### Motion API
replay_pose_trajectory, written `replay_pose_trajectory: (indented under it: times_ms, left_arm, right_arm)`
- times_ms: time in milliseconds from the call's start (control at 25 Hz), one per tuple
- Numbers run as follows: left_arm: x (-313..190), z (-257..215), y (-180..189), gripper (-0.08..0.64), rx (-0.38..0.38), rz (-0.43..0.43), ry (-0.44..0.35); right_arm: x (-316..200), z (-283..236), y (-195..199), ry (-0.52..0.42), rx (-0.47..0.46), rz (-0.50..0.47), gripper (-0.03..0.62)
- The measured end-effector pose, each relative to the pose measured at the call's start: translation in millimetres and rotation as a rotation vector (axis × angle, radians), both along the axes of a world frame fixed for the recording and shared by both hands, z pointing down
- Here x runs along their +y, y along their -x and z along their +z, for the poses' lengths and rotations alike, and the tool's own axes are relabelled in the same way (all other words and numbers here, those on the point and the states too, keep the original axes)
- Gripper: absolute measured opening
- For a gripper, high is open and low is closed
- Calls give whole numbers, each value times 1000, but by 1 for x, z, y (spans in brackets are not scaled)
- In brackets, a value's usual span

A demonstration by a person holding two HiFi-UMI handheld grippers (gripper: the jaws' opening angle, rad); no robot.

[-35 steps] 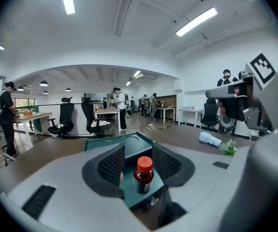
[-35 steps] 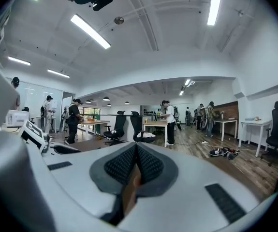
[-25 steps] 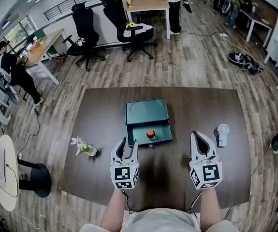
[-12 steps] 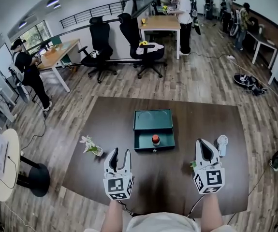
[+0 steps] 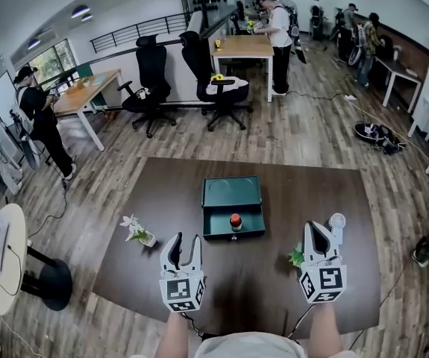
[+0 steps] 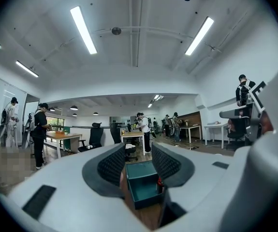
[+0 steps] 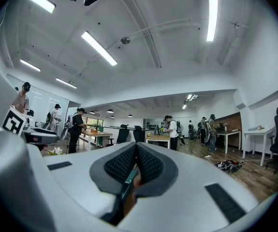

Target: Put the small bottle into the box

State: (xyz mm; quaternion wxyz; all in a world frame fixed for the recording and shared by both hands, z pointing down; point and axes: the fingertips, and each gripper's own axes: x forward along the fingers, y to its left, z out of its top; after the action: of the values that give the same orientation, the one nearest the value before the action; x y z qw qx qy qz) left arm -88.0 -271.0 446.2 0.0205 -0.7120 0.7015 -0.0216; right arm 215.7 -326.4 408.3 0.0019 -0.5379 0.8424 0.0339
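Box (image 5: pixel 232 192): teal, rectangular, matte, with its open tray facing the person. Bottle (image 5: pixel 235 221): small, red-capped, standing in the tray, long axis vertical, cap up.

Left gripper (image 5: pixel 182 243): ribbed dark pads spread apart, aimed at the box. Right gripper (image 5: pixel 317 230): pads pressed together.

Table (image 5: pixel 274 192): dark brown, smooth. It also holds a flower pot (image 5: pixel 138 230) and a white fan (image 5: pixel 337 221).

Room: open office with a wood-plank floor, desks and black chairs.

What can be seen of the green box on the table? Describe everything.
The green box is dark teal and rectangular, with a circle outlined on its top. It rests flat on the dark table, near its middle. Its front drawer is pulled open toward the person; a small red-capped bottle stands upright inside.
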Motion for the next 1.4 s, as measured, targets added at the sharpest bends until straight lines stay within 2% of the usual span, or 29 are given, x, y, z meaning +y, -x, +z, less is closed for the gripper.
replay_pose_trajectory:
  times_ms: [520, 640, 840, 1400]
  left_arm:
    - [-4, -6, -2, 157, -8, 4, -14]
    - [-3, -5, 0, 117, -12, -12, -17]
    - [-2, -2, 1, 2, -27, -34, -16]
    - [-1, -7, -8, 2, -43, -17, -28]
  right_arm:
    - [-2, 0, 0, -3, -10, 8, 2]
    - [0, 1, 1, -2, -10, 7, 2]
    - [0, 3, 0, -2, -13, 4, 2]
    - [1, 1, 0, -5, 3, -7, 2]
